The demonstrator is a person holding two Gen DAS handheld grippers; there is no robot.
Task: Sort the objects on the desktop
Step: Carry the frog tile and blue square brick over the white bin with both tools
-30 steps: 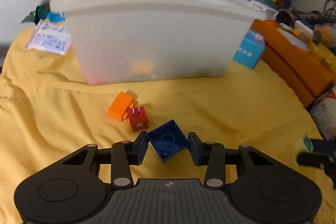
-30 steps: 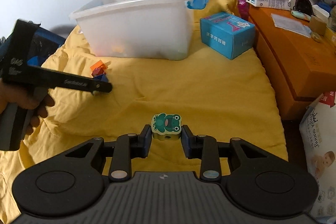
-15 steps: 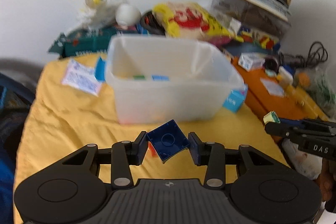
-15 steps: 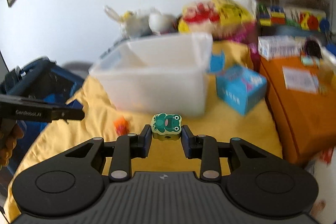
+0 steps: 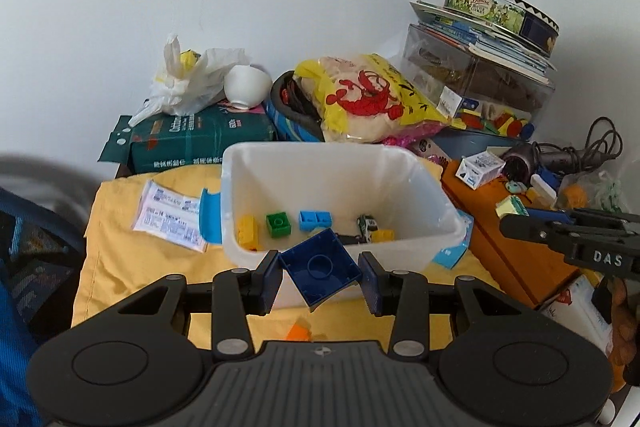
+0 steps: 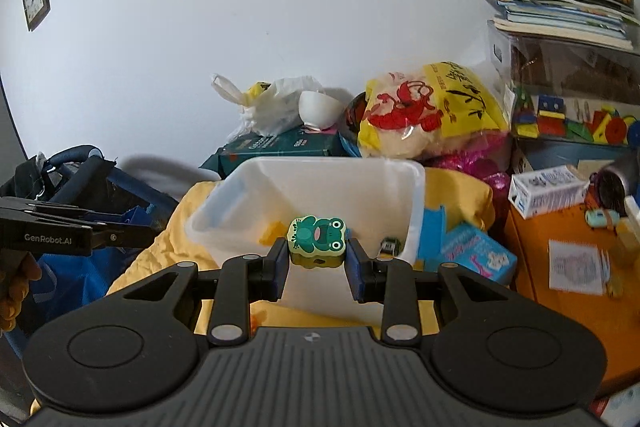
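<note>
the left gripper (image 5: 320, 277) clamps a tilted blue brick (image 5: 320, 267) over the near rim of the white bin (image 5: 436, 187). the right gripper (image 6: 318, 259) grips a frog block (image 6: 317, 241) over the bin's near rim too.

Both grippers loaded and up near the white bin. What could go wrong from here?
1. The dark blue hollow building block sits rotated, pinched at its corners in the left gripper; it may twist or slip out early.
2. It hangs about over the near wall of the white plastic bin; released now, it might land on the yellow cloth.
3. The right gripper, holding the green frog block, aims at the same bin; they may collide.
</note>
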